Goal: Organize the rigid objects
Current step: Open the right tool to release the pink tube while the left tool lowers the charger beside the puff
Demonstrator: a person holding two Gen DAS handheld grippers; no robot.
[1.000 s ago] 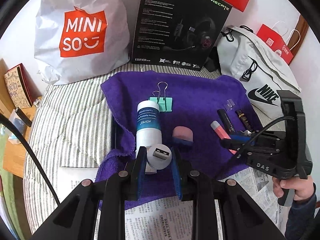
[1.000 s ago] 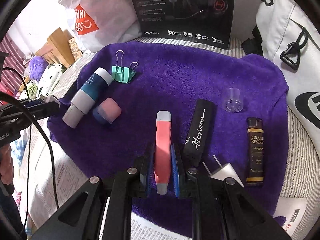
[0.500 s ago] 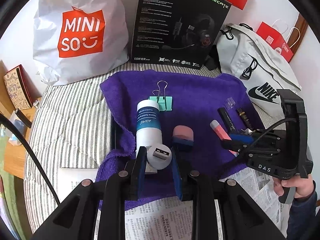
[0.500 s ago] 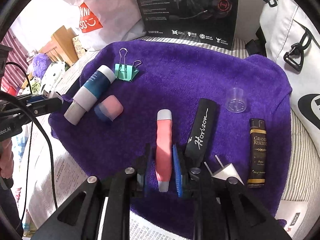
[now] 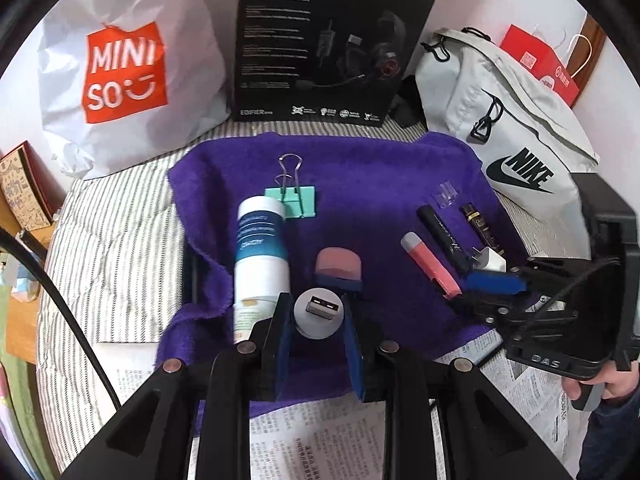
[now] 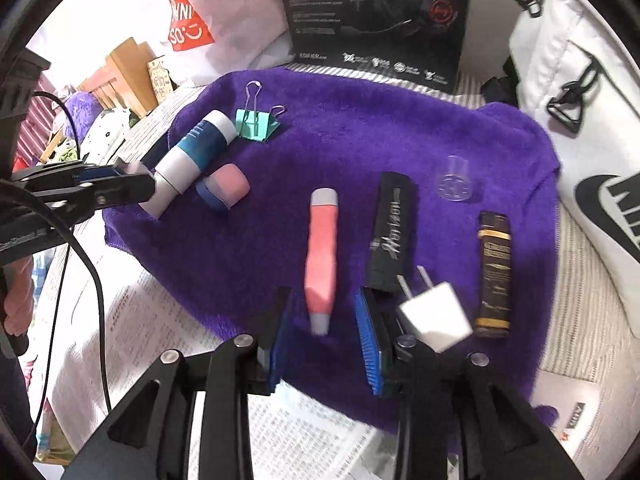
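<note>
My left gripper (image 5: 316, 320) is shut on a round white USB adapter (image 5: 319, 314), held just above the near edge of the purple towel (image 5: 372, 176). My right gripper (image 6: 323, 304) has its jaws opening. A pink tube (image 6: 322, 256) lies on the towel between them, and neither pad presses on it. On the towel there are also a blue and white bottle (image 6: 196, 156), a pink and blue eraser (image 6: 224, 186), a green binder clip (image 6: 256, 122), a black stick (image 6: 392, 232), a brown lighter (image 6: 495, 272), a white plug (image 6: 434, 314) and a clear cap (image 6: 454, 180).
A white shopping bag (image 5: 120, 72), a black headset box (image 5: 328, 40) and a grey Nike bag (image 5: 512, 132) stand along the back. Newspaper (image 5: 320, 440) covers the near side, and striped cloth (image 5: 108, 248) lies to the left.
The right jaws have spread apart and let go of the pink tube, which now lies free on the towel. The left gripper still holds the USB adapter in the same place.
</note>
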